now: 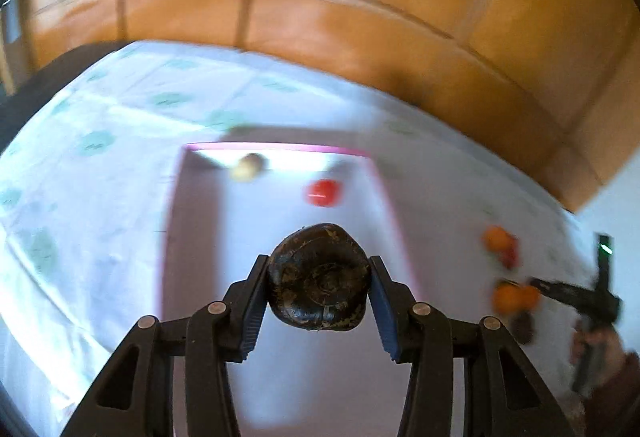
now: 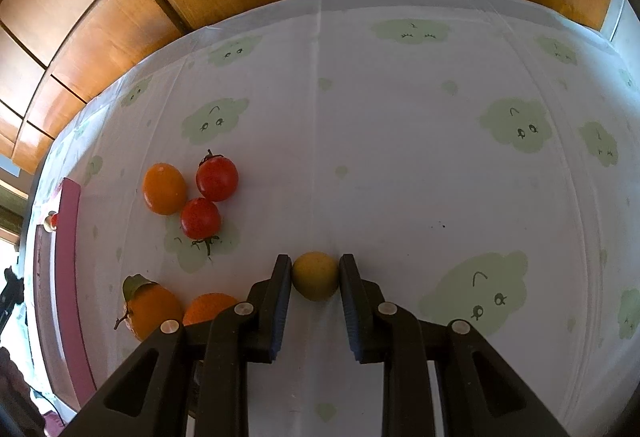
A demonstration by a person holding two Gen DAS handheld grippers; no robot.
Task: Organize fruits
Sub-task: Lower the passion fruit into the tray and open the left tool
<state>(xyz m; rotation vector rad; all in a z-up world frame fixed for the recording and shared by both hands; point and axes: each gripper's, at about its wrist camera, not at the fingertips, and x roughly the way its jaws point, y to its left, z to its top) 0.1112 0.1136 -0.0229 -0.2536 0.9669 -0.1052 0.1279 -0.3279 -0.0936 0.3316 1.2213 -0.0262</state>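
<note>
Black left gripper [image 1: 319,283] fingers are pinching a dark wrinkled round fruit [image 1: 318,277] over the blurred pink-rimmed tray [image 1: 276,147]. Right gripper [image 2: 315,279] fingers are bracketing a small yellow round fruit [image 2: 315,276] on the surface; whether they are gripping it is unclear.

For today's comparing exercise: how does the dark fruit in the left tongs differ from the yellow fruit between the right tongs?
The dark brown, lumpy, ridged fruit looks bigger and rough; the small round yellow fruit is smooth. The dark fruit fills the left tongs above the pink-rimmed tray; the yellow fruit sits over the cloud-print tablecloth in the right tongs. Both sit between tong pads.
</note>
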